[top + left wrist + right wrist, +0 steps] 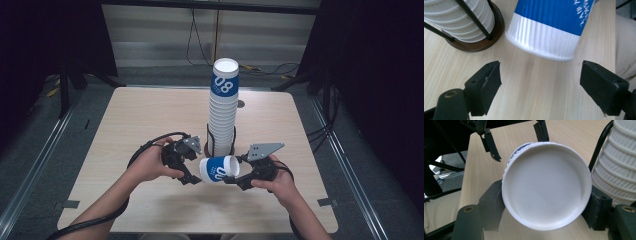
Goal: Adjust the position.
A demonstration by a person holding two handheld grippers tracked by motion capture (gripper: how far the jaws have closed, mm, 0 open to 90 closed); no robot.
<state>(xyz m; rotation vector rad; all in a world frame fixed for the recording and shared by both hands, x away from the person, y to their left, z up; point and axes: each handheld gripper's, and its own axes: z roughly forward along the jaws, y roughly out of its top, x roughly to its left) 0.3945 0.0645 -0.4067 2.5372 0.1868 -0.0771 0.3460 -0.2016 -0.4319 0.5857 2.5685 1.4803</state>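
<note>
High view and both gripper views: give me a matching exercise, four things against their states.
Things:
1. single cup
2. cup stack
3. left tongs
4. right tongs

States:
A. open, nothing between the jaws
B. upright in a black wire holder
C. on its side, above the table
D. shut on the single cup

Pairs: 1-C, 2-B, 3-A, 4-D

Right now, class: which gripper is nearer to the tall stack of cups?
Left. The left gripper sits just beside the base of the stack of cups; the right gripper sits slightly farther forward, clamping a single cup.
</note>
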